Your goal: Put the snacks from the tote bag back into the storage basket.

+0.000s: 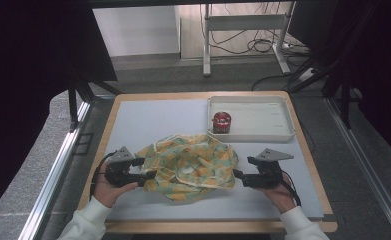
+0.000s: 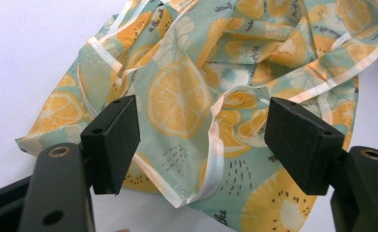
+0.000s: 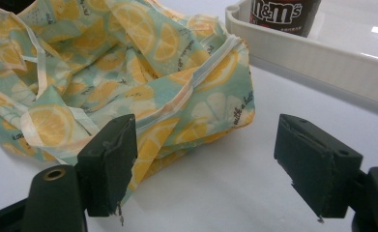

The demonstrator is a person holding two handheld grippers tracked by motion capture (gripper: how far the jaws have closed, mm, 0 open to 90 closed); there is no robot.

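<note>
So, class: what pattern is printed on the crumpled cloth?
Orange citrus slices on pale green cloth, clearest in the left gripper view.

The cloth lies crumpled on the mat, near its front middle. Left gripper sits at the cloth's left edge, right gripper just off its right edge, so the cloth lies between the 2. Behind and to the right, the tray rests on the mat, with 1 jar standing in its left end.
</note>
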